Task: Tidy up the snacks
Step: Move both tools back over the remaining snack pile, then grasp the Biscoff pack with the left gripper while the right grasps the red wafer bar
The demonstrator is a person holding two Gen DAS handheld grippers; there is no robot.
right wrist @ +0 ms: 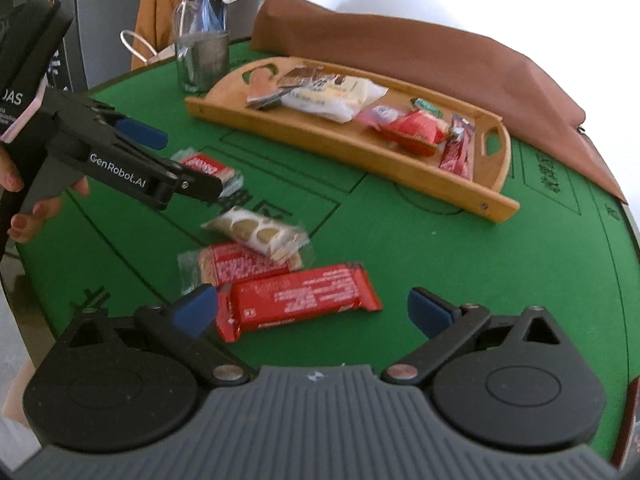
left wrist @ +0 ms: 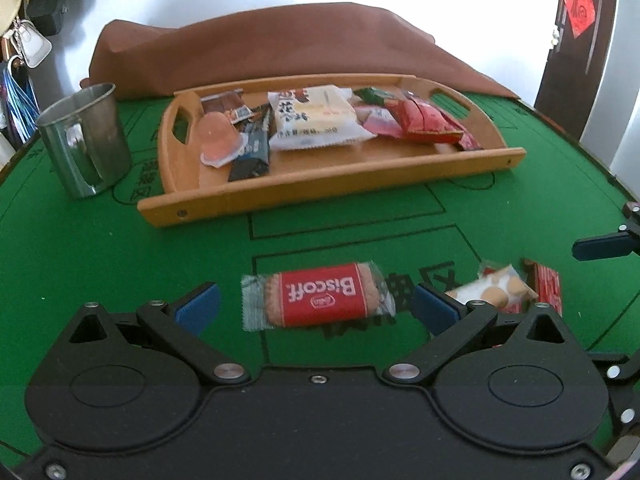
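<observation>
A red Biscoff packet (left wrist: 320, 300) lies on the green table between the wide-apart blue fingers of my left gripper (left wrist: 316, 308), which is open and not touching it. To its right lie a white biscuit packet (left wrist: 494, 290) and a red packet (left wrist: 546, 284). My right gripper (right wrist: 312, 312) is open over a long red bar (right wrist: 300, 300), which lies close to its left finger. Beyond the bar are a second Biscoff packet (right wrist: 240, 266) and the white biscuit packet (right wrist: 260, 234). A wooden tray (left wrist: 320, 192) (right wrist: 352, 156) at the back holds several snacks.
A metal cup (left wrist: 86, 140) (right wrist: 202, 60) stands left of the tray. A brown cloth (left wrist: 280, 48) is heaped behind it. One blue finger of my right gripper (left wrist: 600, 246) shows at the right edge. A hand (right wrist: 24, 216) holds my left gripper (right wrist: 180, 160).
</observation>
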